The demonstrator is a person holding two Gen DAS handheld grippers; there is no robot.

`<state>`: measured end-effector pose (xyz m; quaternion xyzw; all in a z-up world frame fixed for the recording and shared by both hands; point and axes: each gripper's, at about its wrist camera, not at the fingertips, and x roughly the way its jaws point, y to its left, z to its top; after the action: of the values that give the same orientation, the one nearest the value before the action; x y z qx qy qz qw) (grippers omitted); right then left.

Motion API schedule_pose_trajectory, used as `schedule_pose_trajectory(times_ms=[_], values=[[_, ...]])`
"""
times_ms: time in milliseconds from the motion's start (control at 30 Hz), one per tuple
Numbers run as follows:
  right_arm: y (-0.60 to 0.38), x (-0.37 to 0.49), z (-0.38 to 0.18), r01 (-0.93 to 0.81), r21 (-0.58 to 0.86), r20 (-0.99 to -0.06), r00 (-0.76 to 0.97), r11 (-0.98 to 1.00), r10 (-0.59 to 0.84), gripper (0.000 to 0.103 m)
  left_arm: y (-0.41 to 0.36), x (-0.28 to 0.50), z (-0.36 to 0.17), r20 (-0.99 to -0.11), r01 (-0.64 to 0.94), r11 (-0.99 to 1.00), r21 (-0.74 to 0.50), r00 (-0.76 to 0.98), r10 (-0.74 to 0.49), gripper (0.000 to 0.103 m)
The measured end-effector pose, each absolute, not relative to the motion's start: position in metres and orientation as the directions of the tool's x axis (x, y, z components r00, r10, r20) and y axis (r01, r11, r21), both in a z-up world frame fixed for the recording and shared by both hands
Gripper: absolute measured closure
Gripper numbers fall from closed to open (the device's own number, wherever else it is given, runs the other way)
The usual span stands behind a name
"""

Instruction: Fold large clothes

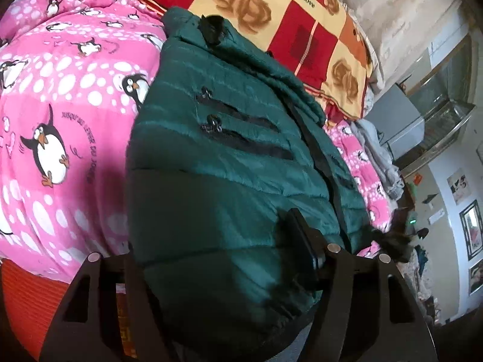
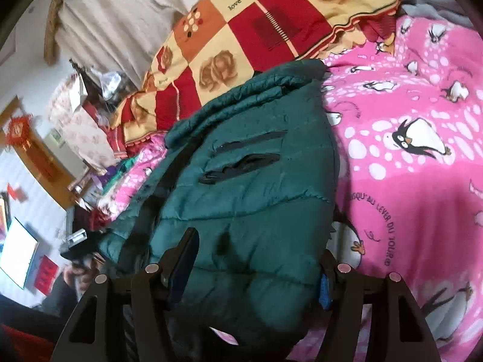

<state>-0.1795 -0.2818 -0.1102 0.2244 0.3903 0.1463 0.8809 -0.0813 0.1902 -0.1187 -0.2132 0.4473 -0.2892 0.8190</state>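
I have the green puffer jacket [image 1: 229, 163] lying lengthwise on the bed, over the pink penguin duvet [image 1: 60, 114], its far end reaching up against the red and yellow patchwork quilt [image 1: 302, 21]. It already looks narrowed into a long bundle, front side up, with two zipped pockets [image 1: 241, 132] and the main zip showing. So I judge I am part way through the fold and about to bring the near hem toward the collar.

My left gripper [image 1: 223, 268] has its jaws spread wide with the padded hem bulging between them; one finger lies on top of the fabric, and the other is down at the jacket's edge. My right gripper [image 2: 253, 274] sits the same way at the other near corner: jaws spread, cloth filling the gap. I hold both corners like this so the thick hem lifts evenly rather than twisting. Whether either pair actually presses the fabric or only straddles it, I cannot tell.

The sleeves are out of sight, presumably tucked under. In the left wrist view, the jacket covers the lower part of my far finger. A dark furry tuft [image 1: 392, 241] sticks out at the jacket's side in the same view, perhaps hood trim, too blurred to be sure. The room beyond the bed is a smeared clutter.
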Motion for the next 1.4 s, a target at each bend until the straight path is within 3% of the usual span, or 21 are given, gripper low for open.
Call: schedule_pose_trajectory(times_ms=[133,233,333,467,533,600,733,867,1133,1400], values=[[-0.293,-0.181,-0.116,-0.055,0.618,-0.563,0.665,0.784,0.490,0.045,0.192,-0.082,-0.112,-0.615,0.278,0.765,-0.581,0.465,-0.636,0.065],[-0.295,-0.183,-0.114,-0.100,0.682,-0.498,0.662,0.725,0.560,0.045,0.187,-0.083,-0.111,-0.637,0.286,0.788,-0.545,0.470,-0.611,0.065],[-0.286,-0.180,-0.118,-0.082,0.617,-0.568,0.642,0.783,0.515,0.054,0.186,-0.080,-0.115,-0.645,0.274,0.791,-0.547,0.464,-0.607,0.065],[-0.286,-0.183,-0.109,-0.124,0.636,-0.521,0.659,0.761,0.543,0.069,0.187,-0.079,-0.117,-0.638,0.245,0.782,-0.573,0.466,-0.613,0.065],[-0.282,-0.185,-0.106,-0.150,0.606,-0.525,0.662,0.781,0.534,0.070,0.188,-0.079,-0.120,-0.632,0.227,0.779,-0.585,0.475,-0.613,0.065],[-0.278,-0.178,-0.116,-0.110,0.577,-0.588,0.633,0.810,0.504,0.071,0.189,-0.079,-0.122,-0.624,0.207,0.771,-0.602,0.480,-0.617,0.065],[-0.280,-0.181,-0.109,-0.102,0.564,-0.581,0.656,0.819,0.482,0.077,0.188,-0.082,-0.117,-0.632,0.206,0.783,-0.587,0.487,-0.603,0.065],[-0.284,-0.193,-0.081,-0.185,0.591,-0.469,0.714,0.786,0.520,0.089,0.190,-0.087,-0.103,-0.613,0.221,0.782,-0.582,0.513,-0.601,0.081],[-0.282,-0.221,-0.048,-0.203,0.646,-0.355,0.774,0.736,0.525,0.090,0.215,-0.104,-0.071,-0.531,0.230,0.748,-0.623,0.577,-0.620,0.085],[-0.266,-0.265,0.012,-0.275,0.551,-0.317,0.805,0.788,0.502,0.090,0.236,-0.144,-0.038,-0.450,0.278,0.720,-0.636,0.624,-0.639,0.085]])
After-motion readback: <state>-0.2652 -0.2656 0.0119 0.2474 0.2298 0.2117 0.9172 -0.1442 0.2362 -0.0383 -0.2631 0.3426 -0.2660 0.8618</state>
